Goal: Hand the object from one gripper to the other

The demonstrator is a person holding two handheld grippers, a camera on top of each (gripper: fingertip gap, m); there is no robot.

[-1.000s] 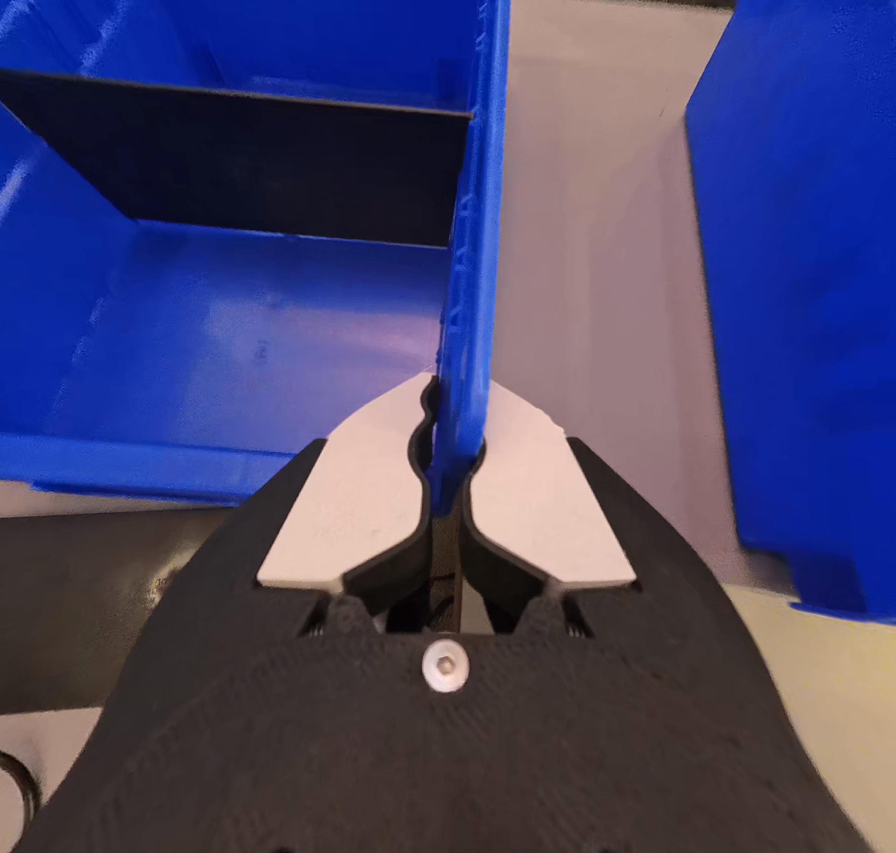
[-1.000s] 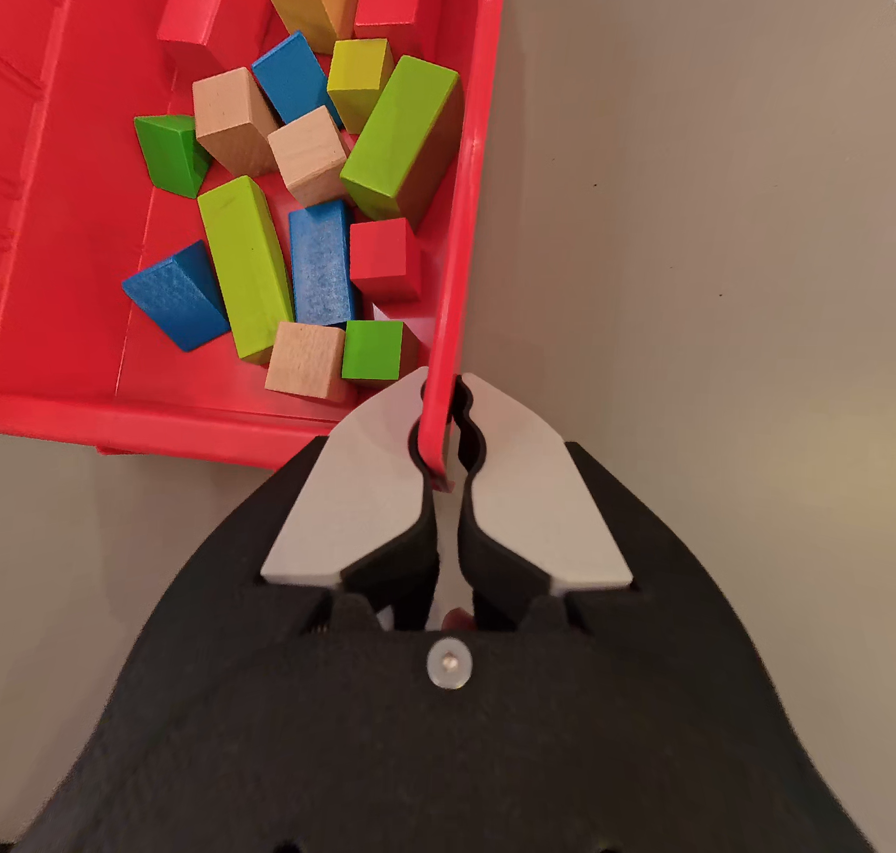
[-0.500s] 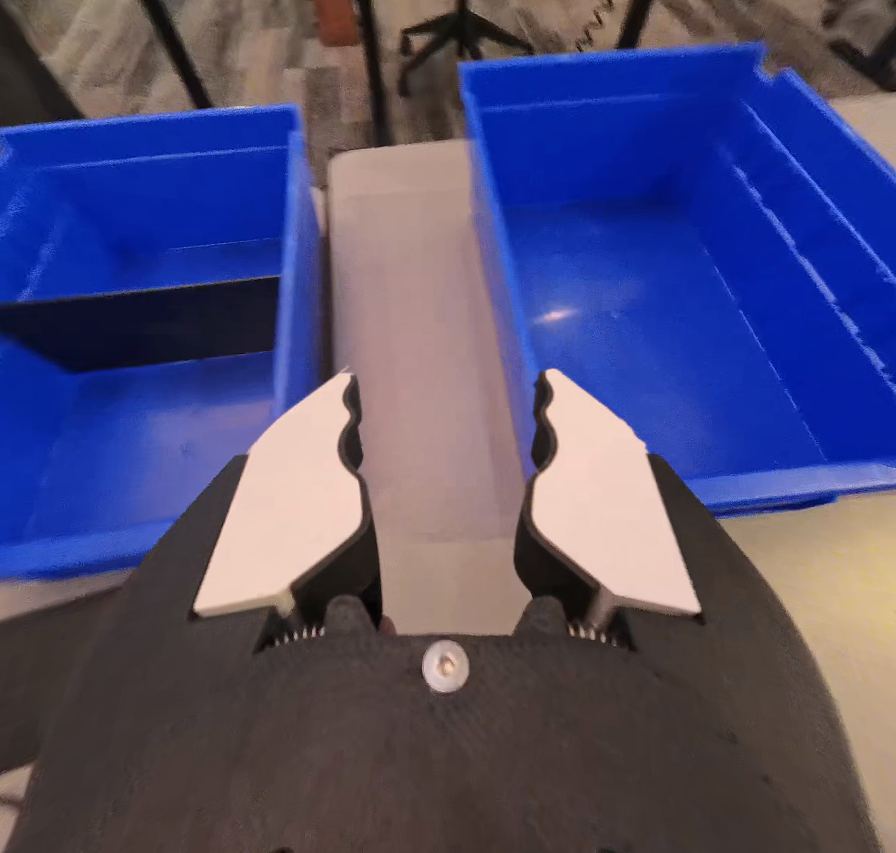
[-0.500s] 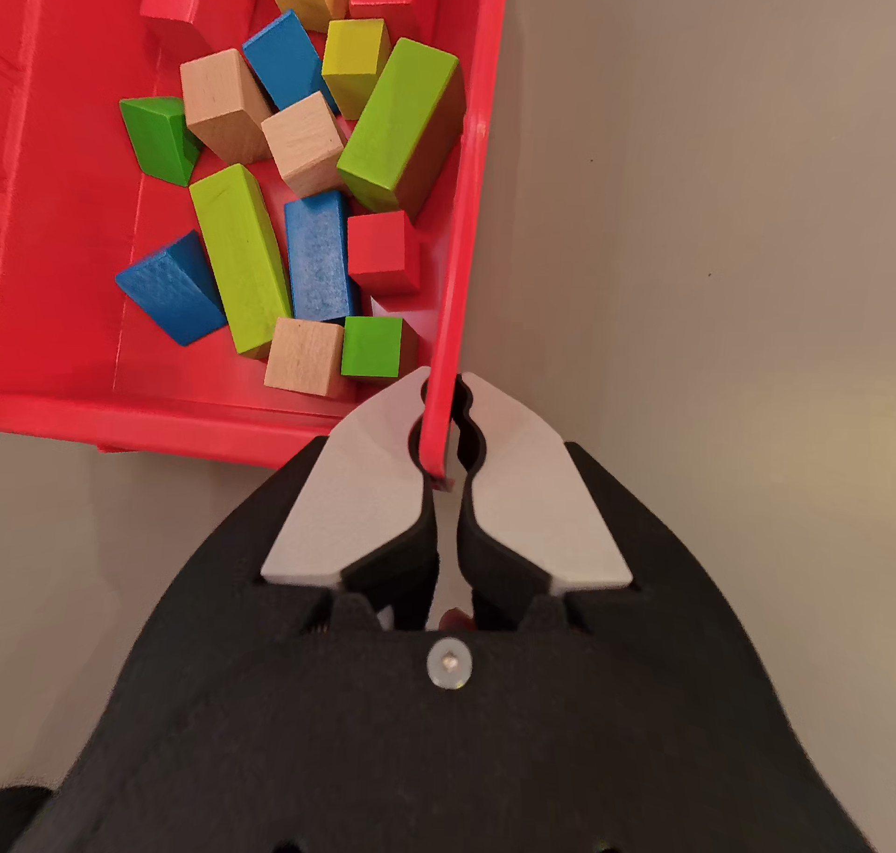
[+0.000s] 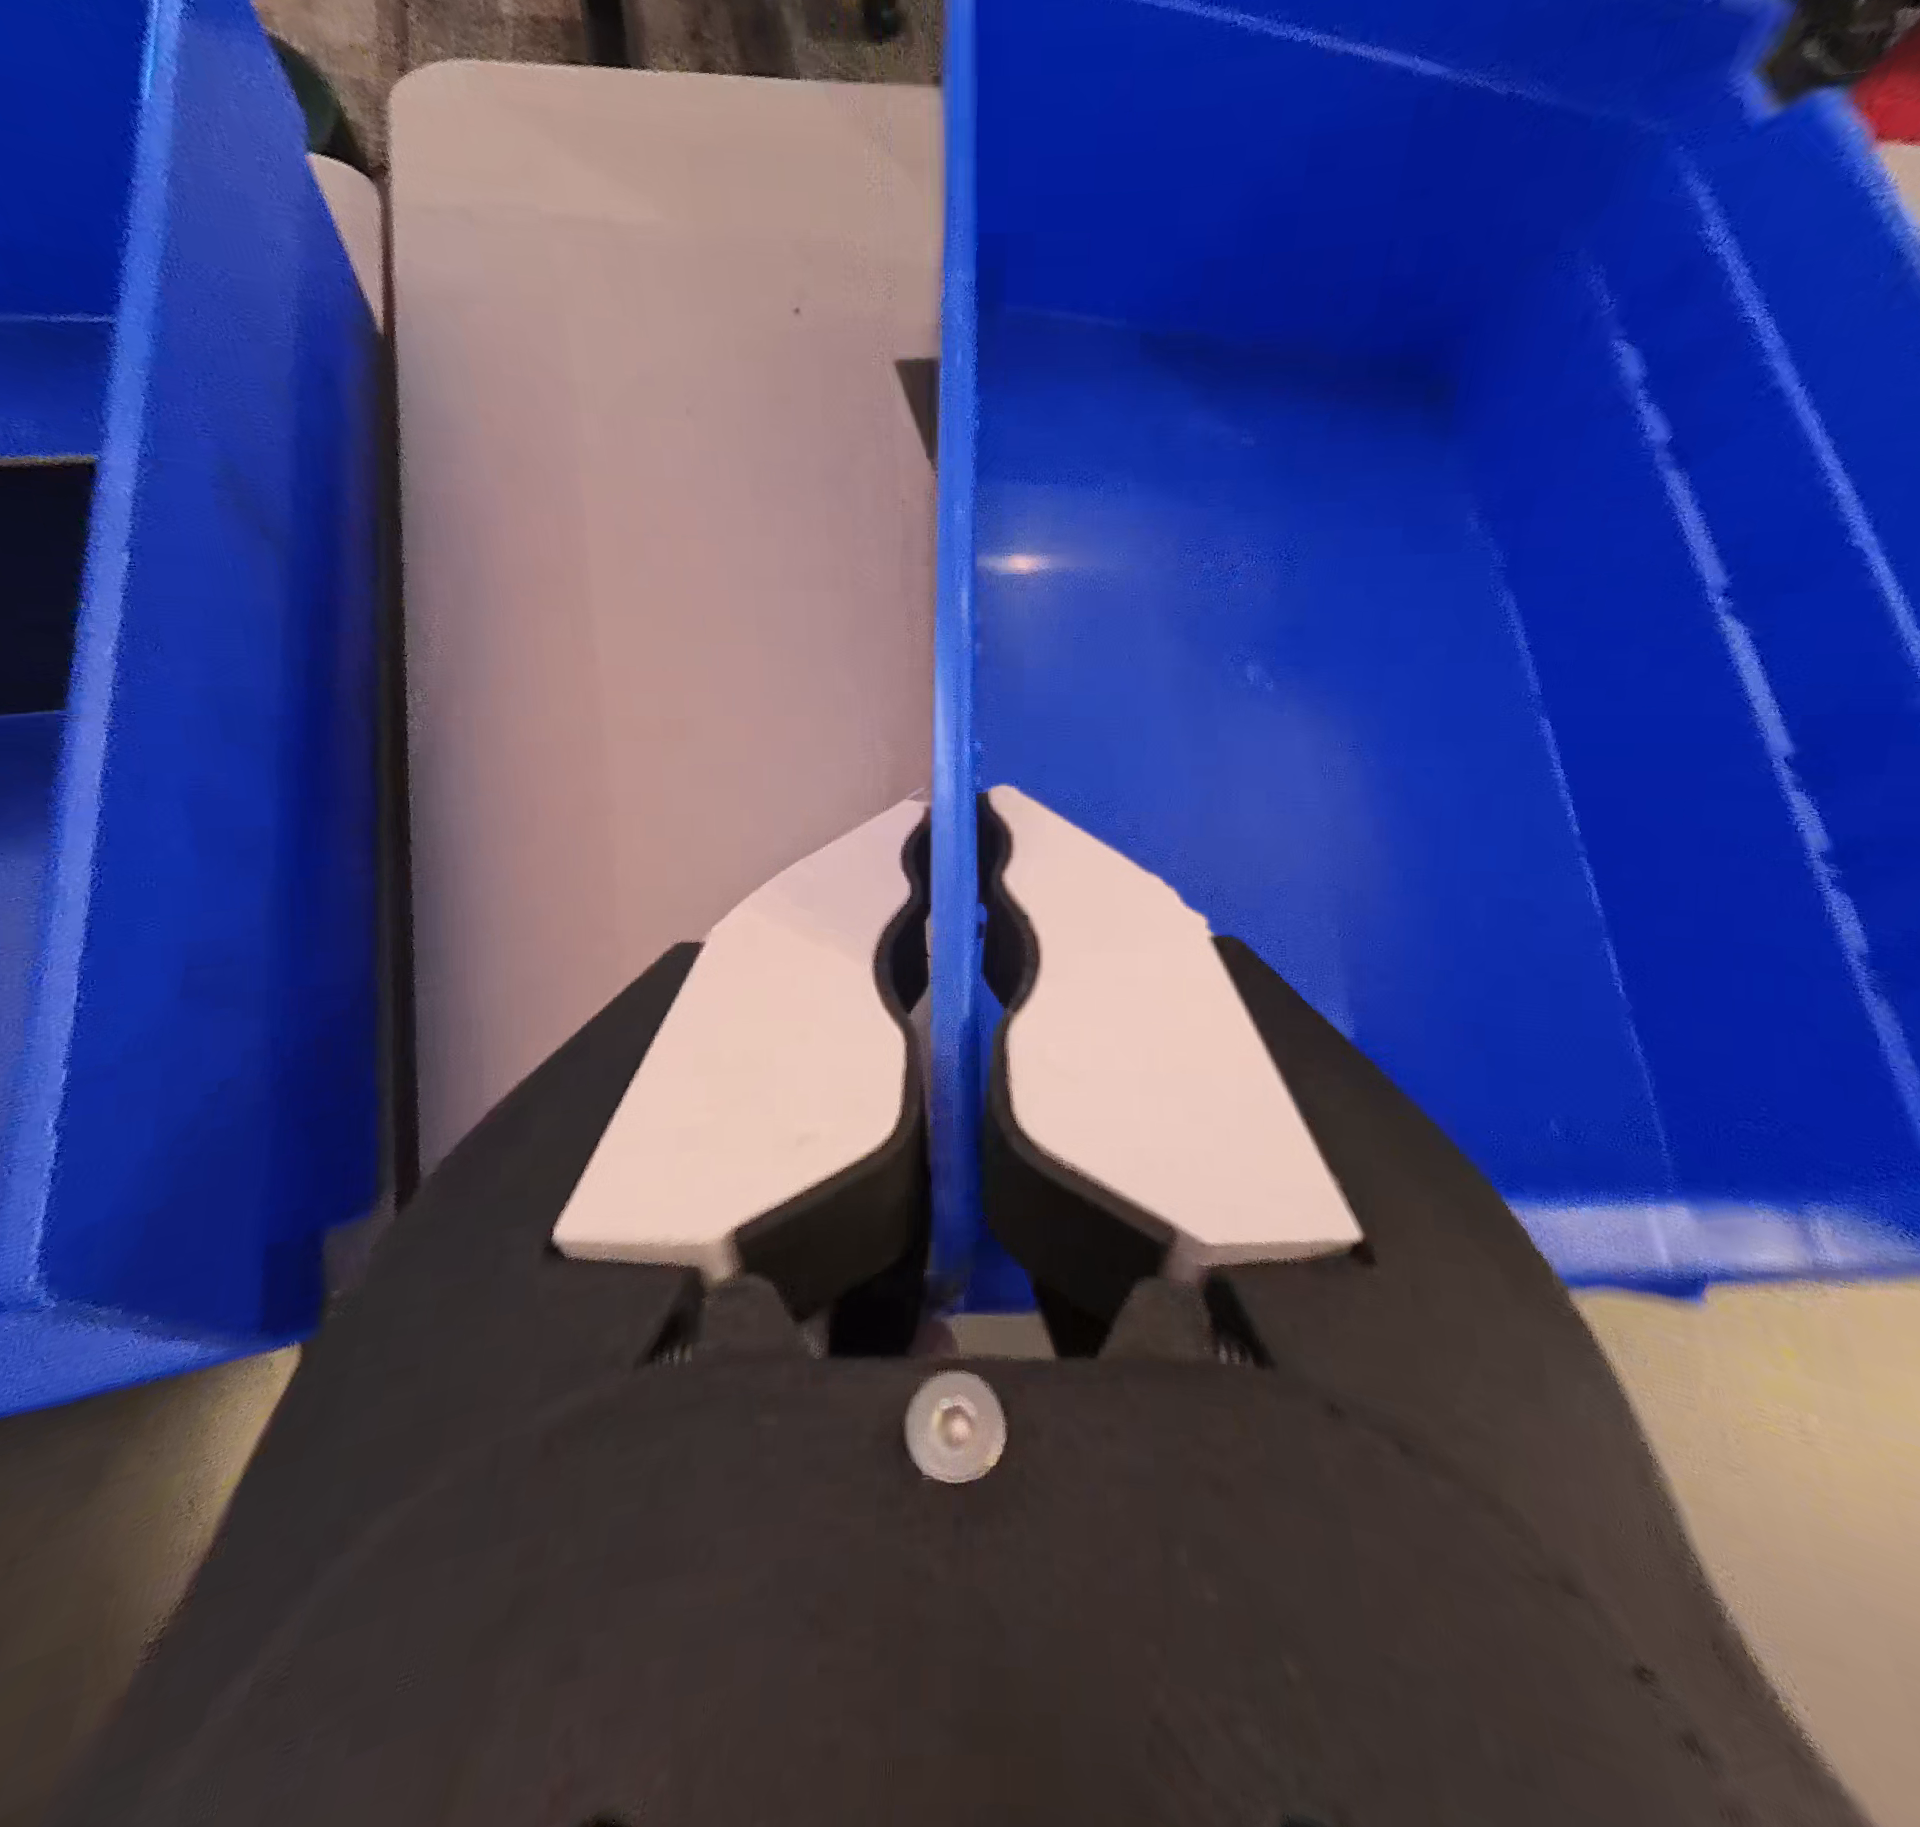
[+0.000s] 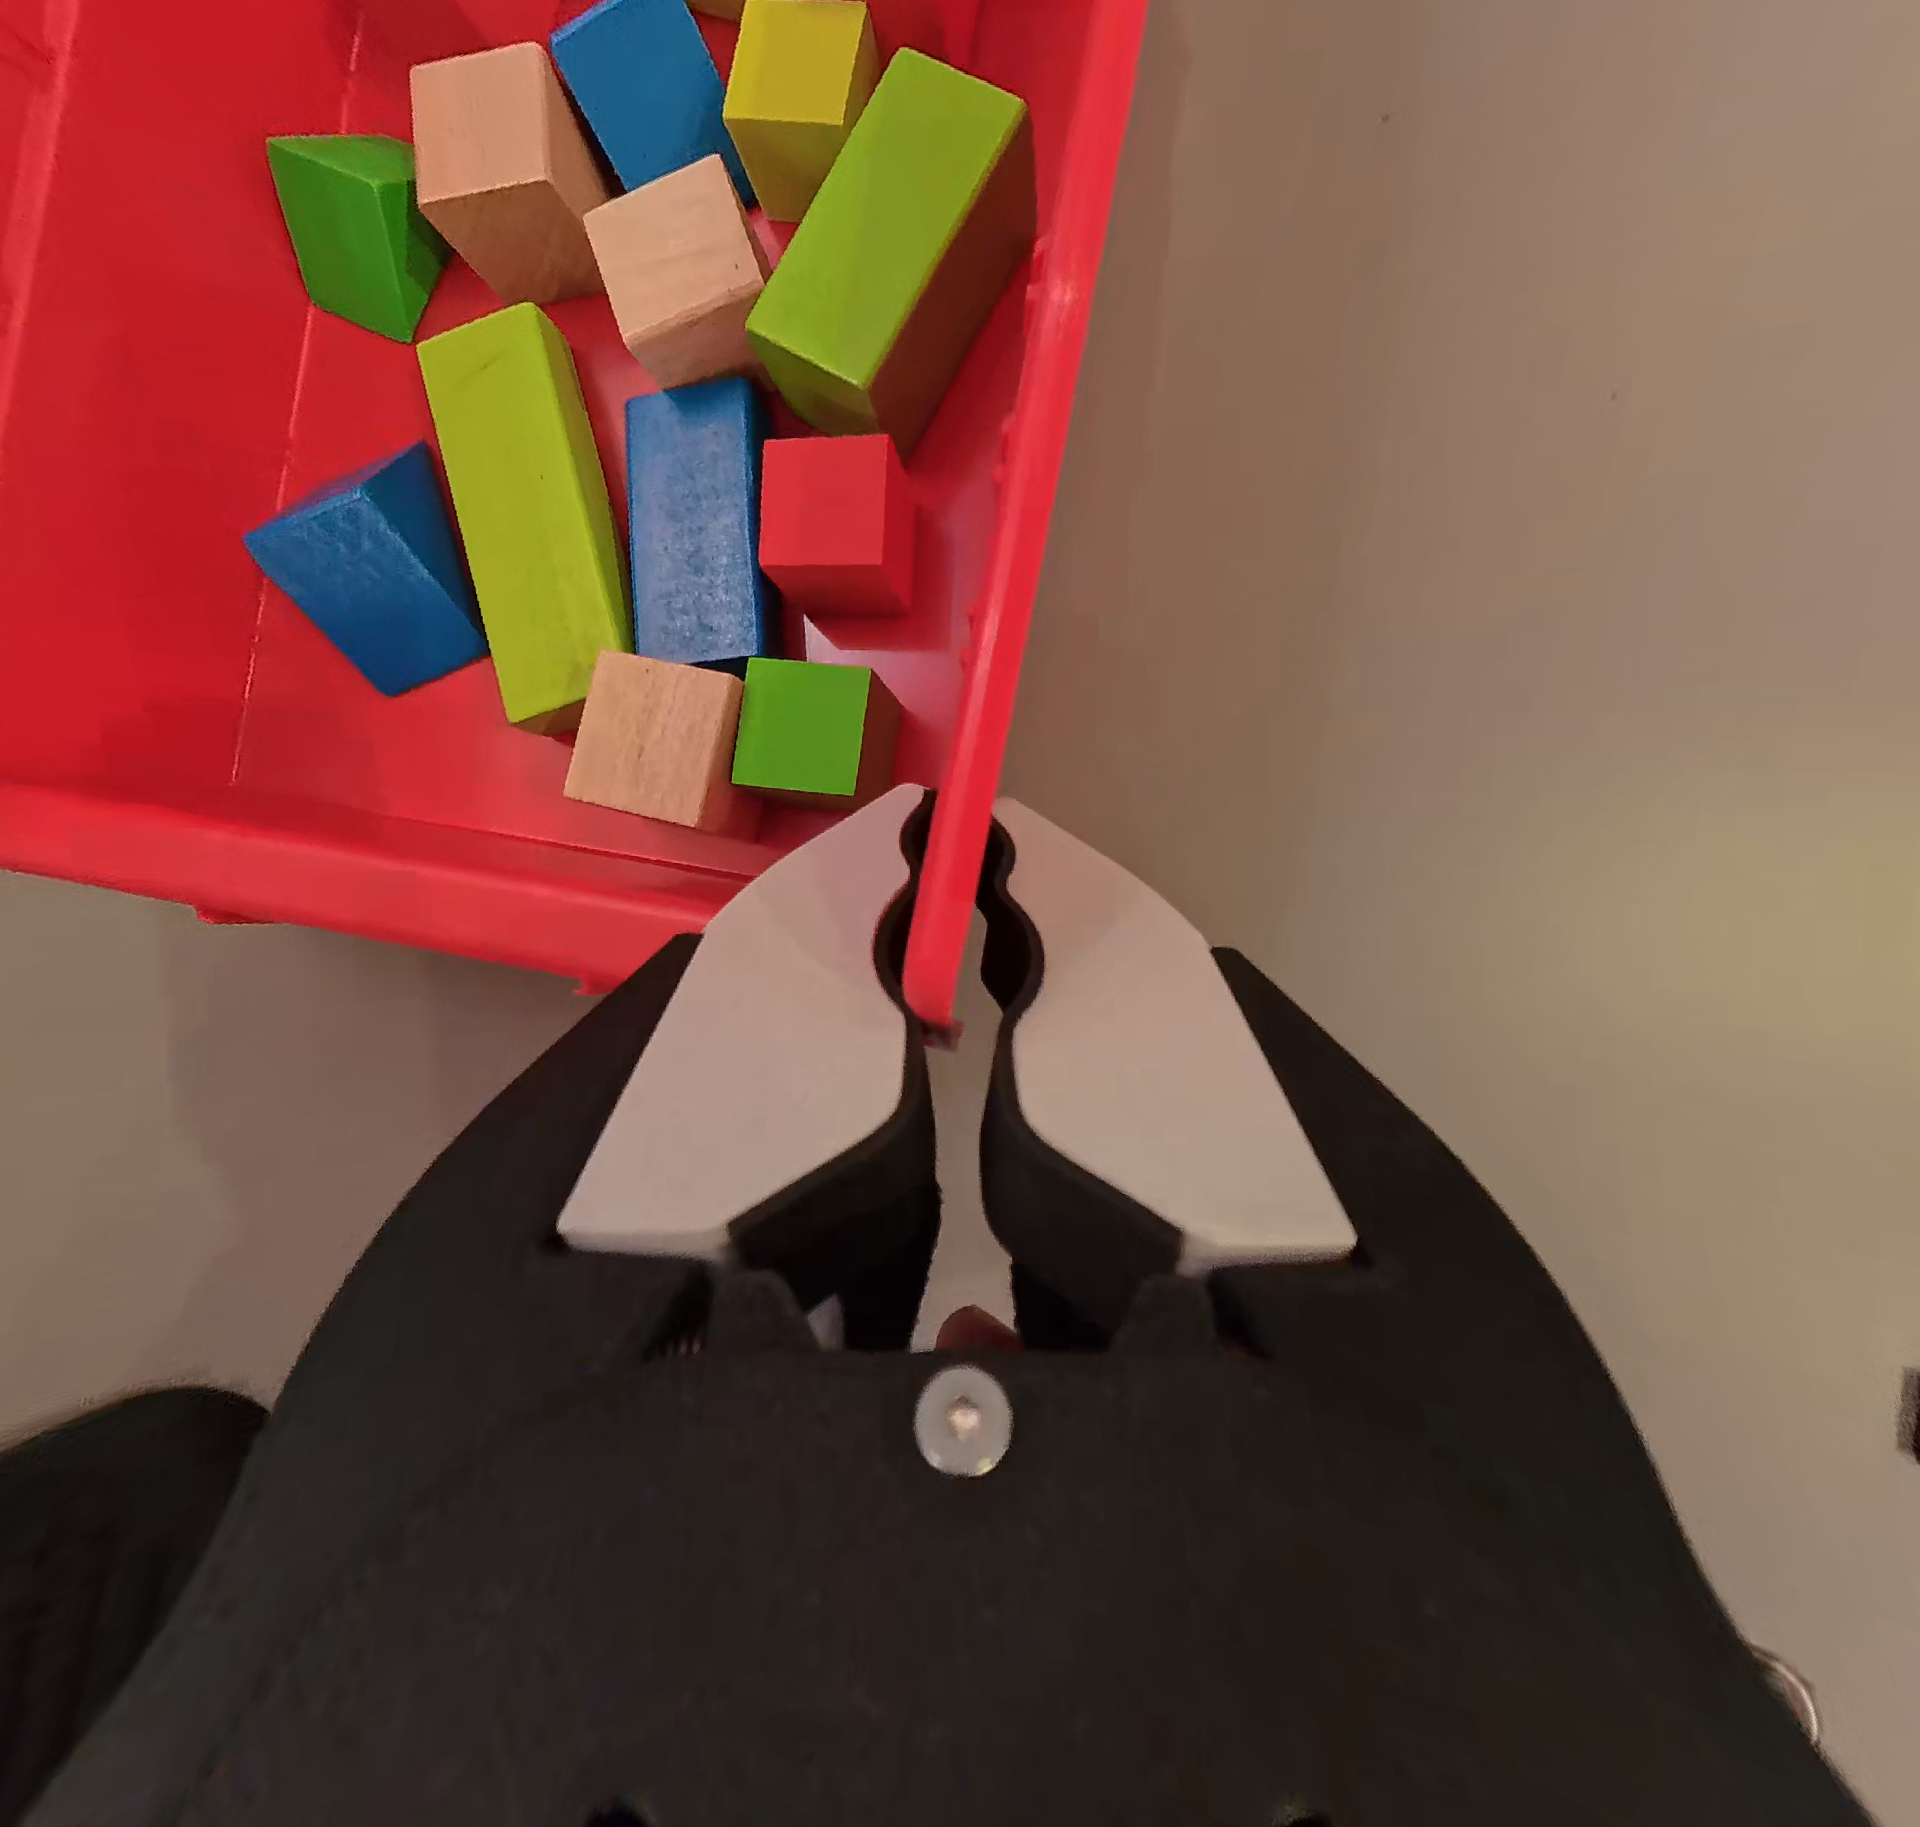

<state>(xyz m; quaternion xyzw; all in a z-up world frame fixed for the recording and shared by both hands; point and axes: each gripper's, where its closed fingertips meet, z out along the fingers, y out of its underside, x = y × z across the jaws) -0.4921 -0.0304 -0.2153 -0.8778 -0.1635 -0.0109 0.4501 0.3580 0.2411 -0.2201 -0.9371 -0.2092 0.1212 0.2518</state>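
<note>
Left gripper (image 5: 954, 904): pinching the near side wall of the blue bin (image 5: 1351, 738), pads tight on both faces; grip at the corner likely gives leverage to drag it.
Right gripper (image 6: 951, 904): clamped on the red bin (image 6: 156, 530) wall at its near corner.
Blocks (image 6: 686, 530): task's objects, loose in the red bin, 11 o'clock from the right claw; none picked.
Second blue bin (image 5: 208, 634): 9 o'clock, apart across the table (image 5: 644, 530).

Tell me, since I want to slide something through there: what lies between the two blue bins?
Only a bare strip of pale table lies between the left blue bin and the right blue bin, in the left wrist view.
</note>
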